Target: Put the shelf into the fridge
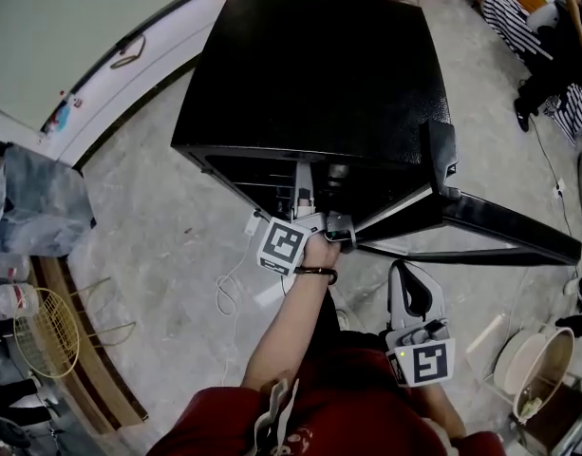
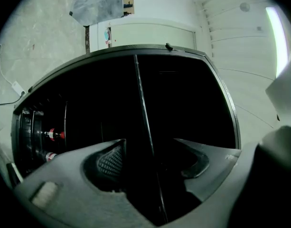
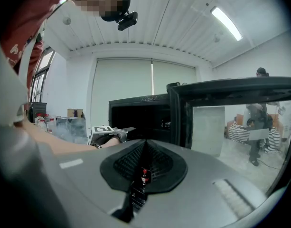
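Shelf (image 2: 141, 99) between my spread left claw (image 2: 149, 145) looks thin, stiff and easy to break, so I'd pinch its front edge.

**Left tongs at the fridge mouth**

My left tongs (image 1: 306, 200) reach into the dark opening of the black fridge (image 1: 319, 74) at frame centre, with my left hand (image 1: 319, 251) just behind them. The fridge door (image 1: 480, 218) stands open toward the right edge. My right tongs (image 1: 407, 283) hang at lower right, apart from the fridge, over the grey floor (image 1: 167, 255). A wire basket (image 1: 46, 331) sits at lower left.
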`<state>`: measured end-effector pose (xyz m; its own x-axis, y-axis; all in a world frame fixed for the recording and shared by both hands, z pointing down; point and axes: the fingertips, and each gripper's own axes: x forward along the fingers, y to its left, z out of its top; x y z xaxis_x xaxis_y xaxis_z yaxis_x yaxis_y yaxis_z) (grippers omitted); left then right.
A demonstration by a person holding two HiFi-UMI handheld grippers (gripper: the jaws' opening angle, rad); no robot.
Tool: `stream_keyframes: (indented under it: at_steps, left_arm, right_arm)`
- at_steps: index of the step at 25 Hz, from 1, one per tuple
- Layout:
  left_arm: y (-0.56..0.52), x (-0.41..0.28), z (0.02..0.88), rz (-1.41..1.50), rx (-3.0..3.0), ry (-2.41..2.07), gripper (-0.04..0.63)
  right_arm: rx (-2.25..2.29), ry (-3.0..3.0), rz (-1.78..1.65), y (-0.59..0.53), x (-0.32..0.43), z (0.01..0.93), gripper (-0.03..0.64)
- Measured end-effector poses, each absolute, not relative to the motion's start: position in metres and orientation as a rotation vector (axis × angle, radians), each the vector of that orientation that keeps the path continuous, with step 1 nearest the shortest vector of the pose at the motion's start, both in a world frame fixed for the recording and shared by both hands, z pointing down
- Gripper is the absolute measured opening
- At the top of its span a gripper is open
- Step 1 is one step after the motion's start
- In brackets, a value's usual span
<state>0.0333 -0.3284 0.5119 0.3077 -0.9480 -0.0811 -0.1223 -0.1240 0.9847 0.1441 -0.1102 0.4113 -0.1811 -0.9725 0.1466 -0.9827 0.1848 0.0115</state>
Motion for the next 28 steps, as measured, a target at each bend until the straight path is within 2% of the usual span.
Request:
stream_keyframes:
  at_steps: [16, 28]
  left_arm:
    - [-0.264, 0.000, 0.498, -0.901, 1.697, -1.167, 0.314]
    - [-0.236, 0.030, 0.472, -0.332, 2.407, -1.432, 0.316]
  right_arm:
    - [1.840, -2.380, 0.135, -0.064, 0.128, 0.413, 0.000]
    - [1.843, -2.393, 0.130, -0.054, 0.135, 0.414, 0.000]
